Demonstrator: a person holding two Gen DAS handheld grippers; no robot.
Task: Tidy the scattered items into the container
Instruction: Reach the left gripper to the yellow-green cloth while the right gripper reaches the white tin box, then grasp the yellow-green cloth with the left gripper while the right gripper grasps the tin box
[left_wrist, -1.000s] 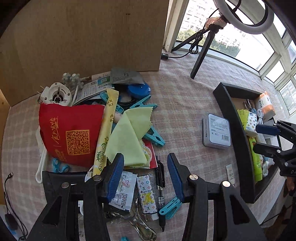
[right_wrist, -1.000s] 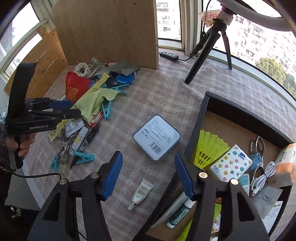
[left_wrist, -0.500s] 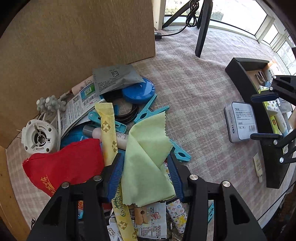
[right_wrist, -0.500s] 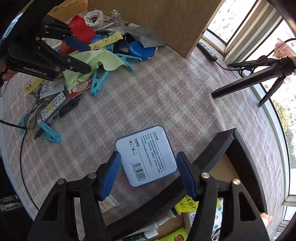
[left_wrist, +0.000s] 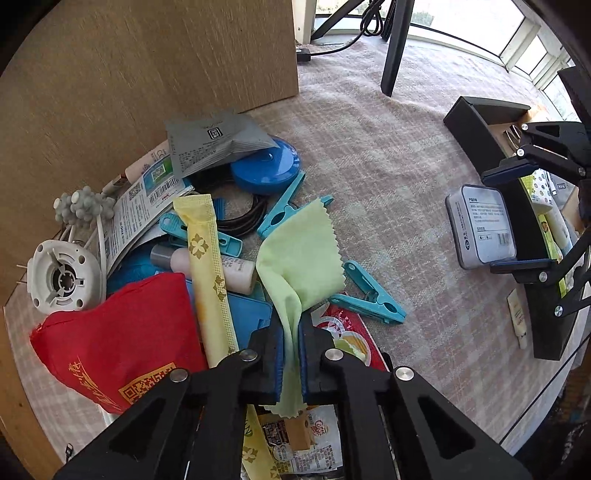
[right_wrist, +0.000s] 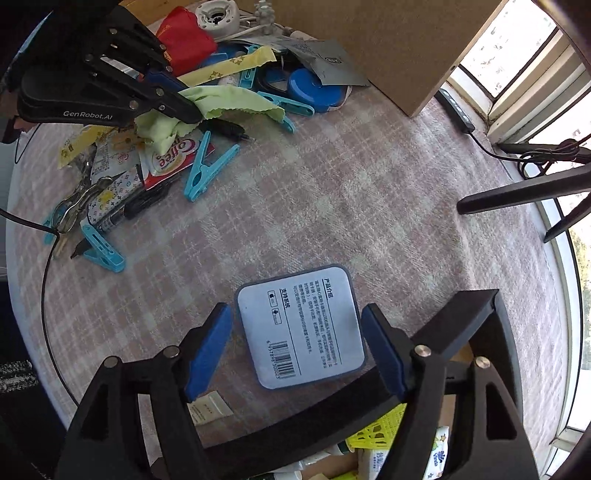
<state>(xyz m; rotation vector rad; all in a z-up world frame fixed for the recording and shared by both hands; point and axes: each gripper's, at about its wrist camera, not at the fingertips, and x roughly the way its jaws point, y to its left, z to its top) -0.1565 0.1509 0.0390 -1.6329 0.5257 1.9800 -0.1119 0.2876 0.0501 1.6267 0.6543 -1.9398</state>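
Note:
My left gripper (left_wrist: 291, 325) is shut on a light green cloth (left_wrist: 303, 254) that lies on the pile of scattered items; the same cloth (right_wrist: 229, 105) and left gripper (right_wrist: 197, 112) show in the right wrist view. My right gripper (right_wrist: 295, 339) is open, with one finger on each side of a flat grey tin (right_wrist: 301, 325) that rests on the table; the tin (left_wrist: 480, 225) also shows in the left wrist view. The black container (left_wrist: 480, 136) stands just beyond the tin, holding several items.
The pile holds a red pouch (left_wrist: 110, 339), yellow sachet (left_wrist: 210, 273), blue clothespins (left_wrist: 369, 299), blue round lid (left_wrist: 266, 170), grey packet (left_wrist: 210, 144) and white round part (left_wrist: 62, 280). A wooden board (left_wrist: 147, 74) stands behind. A small tube (left_wrist: 517, 321) lies by the container. Tripod legs (right_wrist: 517, 192) stand at the far side.
My left gripper has lowered onto the pile and shut on the green cloth. My right gripper has moved down over the grey tin, still open.

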